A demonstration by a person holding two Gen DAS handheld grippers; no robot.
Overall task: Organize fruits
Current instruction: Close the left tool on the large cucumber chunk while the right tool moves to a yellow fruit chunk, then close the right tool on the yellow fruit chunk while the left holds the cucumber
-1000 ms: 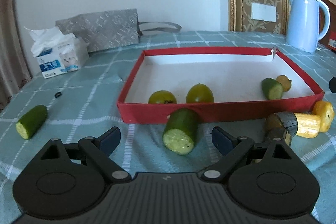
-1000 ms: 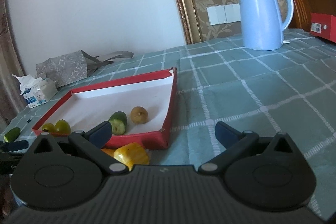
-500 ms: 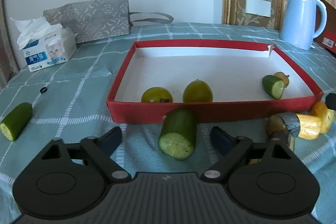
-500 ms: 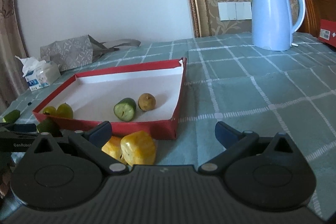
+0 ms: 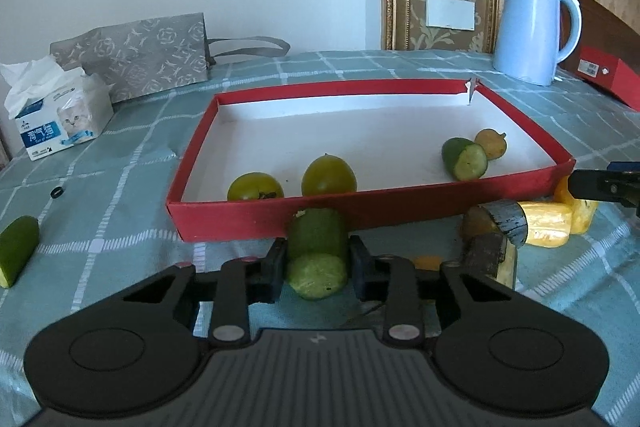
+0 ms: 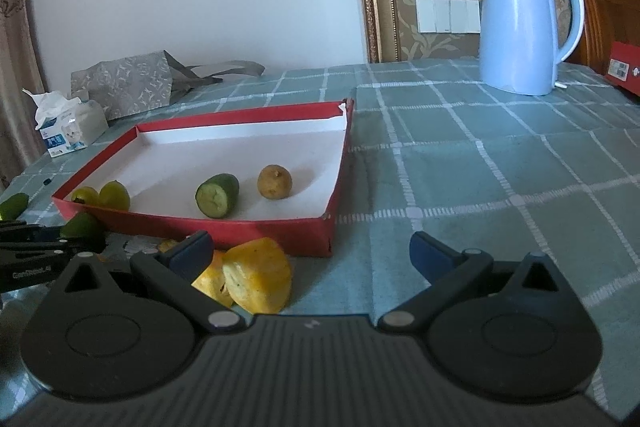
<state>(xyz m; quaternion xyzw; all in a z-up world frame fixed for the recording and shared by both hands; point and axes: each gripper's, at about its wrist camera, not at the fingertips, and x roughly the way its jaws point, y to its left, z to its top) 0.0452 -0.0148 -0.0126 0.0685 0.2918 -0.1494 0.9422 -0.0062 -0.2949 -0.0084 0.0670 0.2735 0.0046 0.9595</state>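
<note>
My left gripper point(image 5: 317, 261) is shut on a green cucumber piece point(image 5: 317, 252) on the tablecloth, just in front of the red tray point(image 5: 372, 207). The tray holds two green fruits point(image 5: 328, 174), another cucumber piece point(image 5: 464, 158) and a small brown fruit point(image 5: 491, 144). My right gripper point(image 6: 306, 249) is open and empty, with its left finger beside yellow fruit pieces point(image 6: 258, 275) at the tray's point(image 6: 280, 229) near corner. These pieces also show in the left wrist view point(image 5: 560, 223). A further cucumber piece point(image 5: 18, 251) lies at the far left.
A blue kettle point(image 6: 524, 27) stands at the back right. A tissue box point(image 5: 58, 115) and a grey bag point(image 5: 132, 57) sit at the back left. A dark-banded knife handle point(image 5: 494, 231) lies right of my left gripper. A red box point(image 5: 612, 77) is at the far right.
My left gripper has moved forward around the cucumber piece and closed on it. The right gripper has drifted a little nearer the yellow pieces.
</note>
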